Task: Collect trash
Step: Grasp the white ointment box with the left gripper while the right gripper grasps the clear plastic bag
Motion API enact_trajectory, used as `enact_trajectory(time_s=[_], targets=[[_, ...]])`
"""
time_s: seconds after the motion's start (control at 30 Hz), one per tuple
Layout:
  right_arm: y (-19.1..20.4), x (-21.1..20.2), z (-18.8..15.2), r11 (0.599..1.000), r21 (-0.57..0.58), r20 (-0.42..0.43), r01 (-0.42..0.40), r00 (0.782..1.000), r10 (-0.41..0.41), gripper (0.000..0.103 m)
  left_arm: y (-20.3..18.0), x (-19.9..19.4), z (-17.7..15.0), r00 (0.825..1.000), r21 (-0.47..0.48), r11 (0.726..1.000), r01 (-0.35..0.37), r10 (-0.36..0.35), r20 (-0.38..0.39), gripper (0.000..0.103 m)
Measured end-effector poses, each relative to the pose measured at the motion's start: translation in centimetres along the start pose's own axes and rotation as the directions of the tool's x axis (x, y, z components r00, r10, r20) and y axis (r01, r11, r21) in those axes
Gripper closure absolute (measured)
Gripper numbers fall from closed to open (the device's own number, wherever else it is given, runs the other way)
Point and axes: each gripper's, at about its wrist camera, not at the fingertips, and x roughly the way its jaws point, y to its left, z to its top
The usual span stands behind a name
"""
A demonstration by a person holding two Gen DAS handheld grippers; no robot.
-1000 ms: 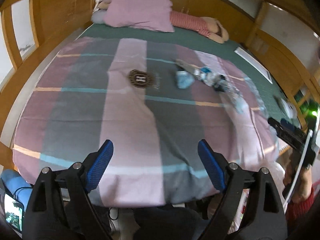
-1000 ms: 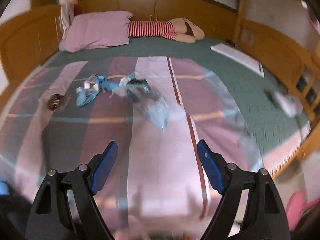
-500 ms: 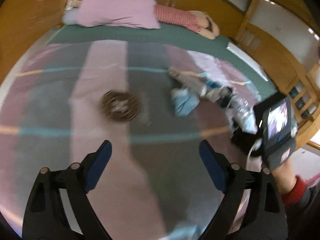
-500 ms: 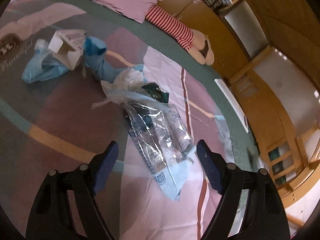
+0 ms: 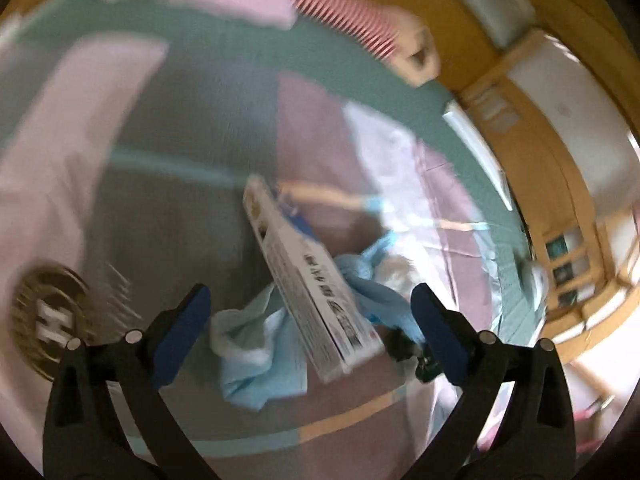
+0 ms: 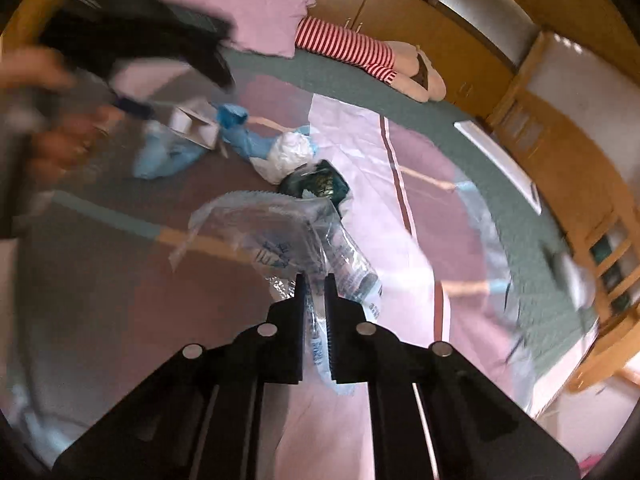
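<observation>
Trash wrapper (image 6: 320,252) pinched in right claw (image 6: 315,280).

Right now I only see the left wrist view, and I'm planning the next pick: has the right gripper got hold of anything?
Observer: Yes. The right gripper has its jaws shut on a clear plastic bag.
Operator: Any trash past that bag?
Observer: A dark green wrapper lies just behind the bag's far end.
Operator: And beyond the wrapper?
Observer: A crumpled white plastic wad sits there, next to the blue cloth.
</observation>
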Motion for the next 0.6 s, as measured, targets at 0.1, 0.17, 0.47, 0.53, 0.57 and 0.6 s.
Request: enact_trajectory(time_s=[0.1, 0.17, 0.47, 0.53, 0.57, 0.6], targets=[[-0.8, -2.5, -0.9, 0.994, 0.096, 0.008, -0.061, 0.998, 0.06, 0.093, 0.0, 1.7, -0.6, 0.998, 0.039, 0.998, -0.046, 0.047, -0.04, 0.044], [-1.2, -3.9, -1.5, 0.985, 0.142, 0.022, -0.097, 0.995, 0.095, 0.093, 0.2, 1.2, -1.6, 0.998, 0.051, 0.999, -0.012, 0.015, -0.06, 0.069], [-1.3, -7.9, -2.4, 0.949, 0.206, 0.066, -0.238, 0.971, 0.229, 0.093, -0.7, -13.3, -10.1, 0.972, 0.286, 0.939, -0.192, 0.142, 0.187, 0.079], [-0.5, -8.3, -2.7, 0.942, 0.199, 0.061, -0.27, 0.963, 0.263, 0.093, 0.2, -15.4, -12.1, 0.972, 0.264, 0.945, -0.195, 0.149, 0.183, 0.079], [-0.3, -8.4, -2.8, 0.941, 0.196, 0.058, -0.276, 0.961, 0.27, 0.093, 1.2, -16.4, -13.3, 0.973, 0.238, 0.953, -0.187, 0.145, 0.181, 0.079], [0.2, -8.5, -2.9, 0.938, 0.194, 0.054, -0.288, 0.958, 0.283, 0.093, 2.4, -17.1, -14.5, 0.968, 0.218, 0.954, -0.205, 0.165, 0.187, 0.079]])
